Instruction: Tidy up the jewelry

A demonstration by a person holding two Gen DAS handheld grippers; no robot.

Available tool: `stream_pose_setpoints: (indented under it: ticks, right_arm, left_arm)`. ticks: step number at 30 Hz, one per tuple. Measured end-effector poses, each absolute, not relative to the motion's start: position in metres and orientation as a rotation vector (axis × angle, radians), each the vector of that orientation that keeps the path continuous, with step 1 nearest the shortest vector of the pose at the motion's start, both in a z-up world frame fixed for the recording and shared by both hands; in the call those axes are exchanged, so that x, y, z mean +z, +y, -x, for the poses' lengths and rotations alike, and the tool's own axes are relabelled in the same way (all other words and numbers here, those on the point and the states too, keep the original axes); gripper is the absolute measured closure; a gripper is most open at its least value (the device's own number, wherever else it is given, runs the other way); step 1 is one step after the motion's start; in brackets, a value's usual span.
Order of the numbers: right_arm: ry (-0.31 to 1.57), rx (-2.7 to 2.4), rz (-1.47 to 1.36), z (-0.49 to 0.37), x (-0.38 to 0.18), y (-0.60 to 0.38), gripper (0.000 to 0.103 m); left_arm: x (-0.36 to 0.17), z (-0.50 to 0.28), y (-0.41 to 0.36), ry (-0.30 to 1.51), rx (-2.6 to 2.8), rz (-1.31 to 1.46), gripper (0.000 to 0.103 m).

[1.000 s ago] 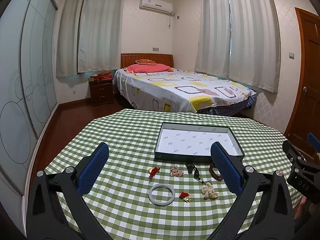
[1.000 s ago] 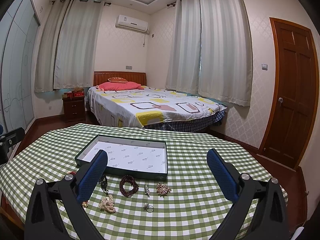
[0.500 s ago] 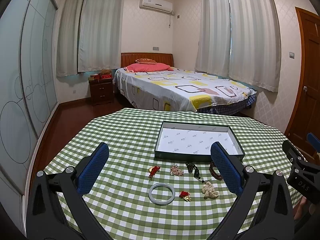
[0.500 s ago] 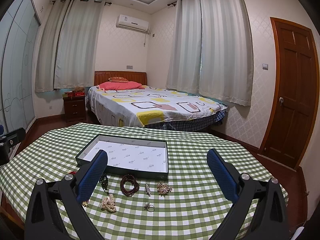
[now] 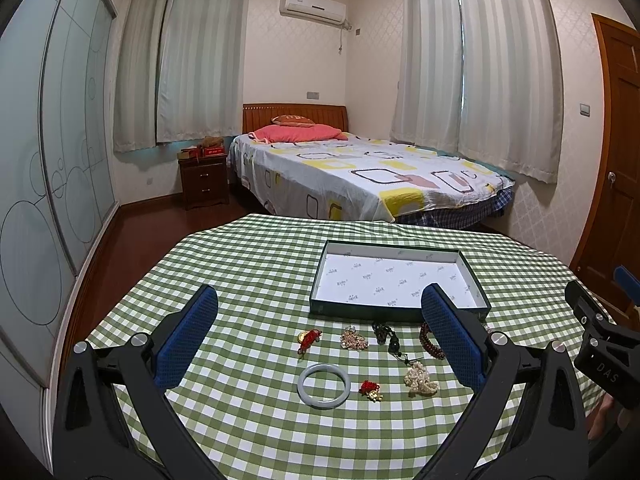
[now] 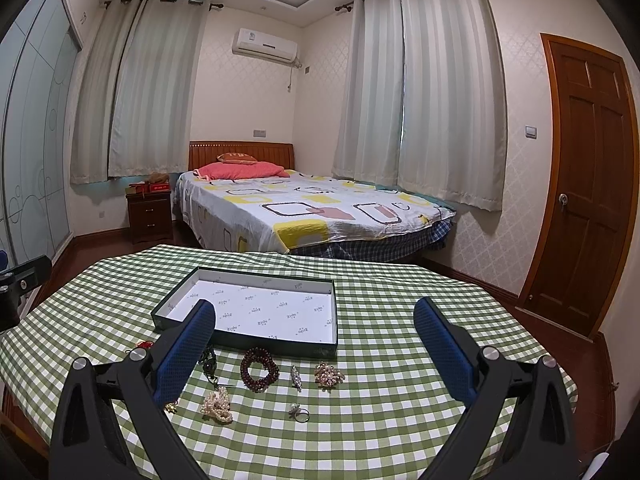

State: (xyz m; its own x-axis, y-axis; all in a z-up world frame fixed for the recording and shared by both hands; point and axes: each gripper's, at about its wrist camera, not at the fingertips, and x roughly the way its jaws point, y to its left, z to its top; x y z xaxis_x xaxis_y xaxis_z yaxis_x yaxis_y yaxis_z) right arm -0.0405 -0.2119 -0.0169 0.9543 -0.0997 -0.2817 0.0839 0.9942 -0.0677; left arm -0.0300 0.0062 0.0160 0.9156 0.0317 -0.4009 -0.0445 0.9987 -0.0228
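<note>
Before the box (image 5: 398,313), loose jewelry (image 5: 324,385)

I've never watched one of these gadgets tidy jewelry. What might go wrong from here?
The small silver ring lies flat on the green checked tablecloth, so the wide blue fingers may pinch cloth rather than metal. The tangled white pearl strand could dangle and snag the shallow green box's rim.
</note>
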Motion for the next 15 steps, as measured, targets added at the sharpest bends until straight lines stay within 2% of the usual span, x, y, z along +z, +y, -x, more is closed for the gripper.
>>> stream_pose_setpoints:
  ticks: [15]
  right_arm:
    - [0.292, -0.091, 0.054, 0.0411, -0.0186, -0.2113, 0.006]
  left_arm:
    - [0.0142, 0.0300, 0.0067, 0.416, 0.040, 0.032, 0.004]
